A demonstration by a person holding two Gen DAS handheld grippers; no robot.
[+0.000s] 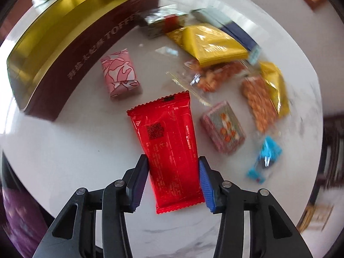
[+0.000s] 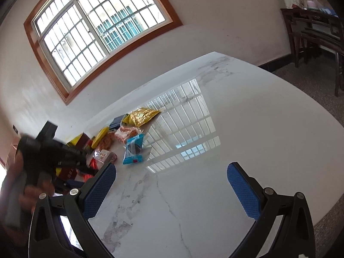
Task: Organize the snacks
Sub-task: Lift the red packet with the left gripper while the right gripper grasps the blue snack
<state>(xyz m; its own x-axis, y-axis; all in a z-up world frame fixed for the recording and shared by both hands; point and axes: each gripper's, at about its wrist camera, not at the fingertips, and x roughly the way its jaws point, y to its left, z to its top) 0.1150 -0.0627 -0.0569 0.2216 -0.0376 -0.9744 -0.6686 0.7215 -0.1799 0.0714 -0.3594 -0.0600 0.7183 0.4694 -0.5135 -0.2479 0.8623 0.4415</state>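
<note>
My left gripper (image 1: 173, 165) is shut on a red snack packet (image 1: 167, 142), its two pads pressing the packet's long sides; the packet is above the white marble table (image 1: 86, 150). A dark red toffee box (image 1: 71, 64) with a gold inside stands open at the left. A pink wrapped snack (image 1: 120, 75) lies beside it. More snacks lie to the right: yellow packets (image 1: 212, 43), a grey-pink box (image 1: 223, 126), an orange packet (image 1: 258, 103), a blue packet (image 1: 265, 157). My right gripper (image 2: 172, 172) is open and empty above bare table; the snack pile (image 2: 120, 137) lies far left of it.
The table's rounded edge (image 2: 322, 215) runs at the right, with grey floor beyond. Dark wooden chairs (image 2: 316, 32) stand at the far right by the wall. A window (image 2: 96, 28) is behind the table. The left gripper's black body (image 2: 49, 157) shows blurred at the left of the right wrist view.
</note>
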